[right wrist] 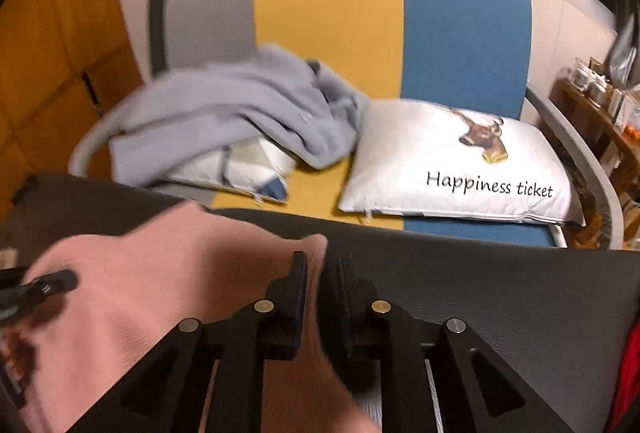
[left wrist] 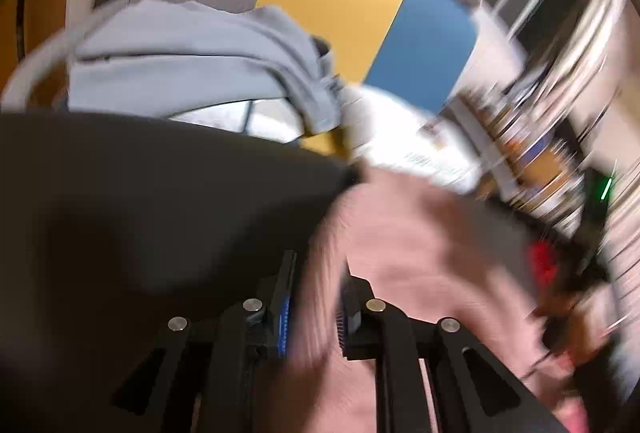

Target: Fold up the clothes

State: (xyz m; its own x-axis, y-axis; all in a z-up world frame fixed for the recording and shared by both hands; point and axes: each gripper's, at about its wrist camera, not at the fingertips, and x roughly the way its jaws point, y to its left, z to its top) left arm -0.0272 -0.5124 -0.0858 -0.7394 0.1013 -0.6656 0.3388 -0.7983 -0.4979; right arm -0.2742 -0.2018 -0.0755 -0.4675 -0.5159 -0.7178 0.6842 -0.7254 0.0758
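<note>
Spread over dark table (right wrist: 500, 293): soft pink knit garment (right wrist: 140, 297), light and limp, likely to sag and slide when lifted. Left gripper (left wrist: 316, 273) narrowly parted, pink cloth between its fingers; a firm pinch not clear through blur. Right gripper (right wrist: 322, 265) nearly closed on garment's edge. Best taken at hems or corners. Beyond, crumpled grey sweatshirt (right wrist: 240, 109) on striped sofa (right wrist: 460, 25).

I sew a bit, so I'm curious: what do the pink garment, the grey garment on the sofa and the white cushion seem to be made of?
Pink garment: probably a fine-ribbed knit, matte, with faint ribs showing. Grey garment: looks like soft fleece or sweatshirt jersey, matte, slumping in thick folds. White cushion: smooth woven cover with a slight sheen, printed text and a deer head, plump filling; the fibre cannot be told.
</note>
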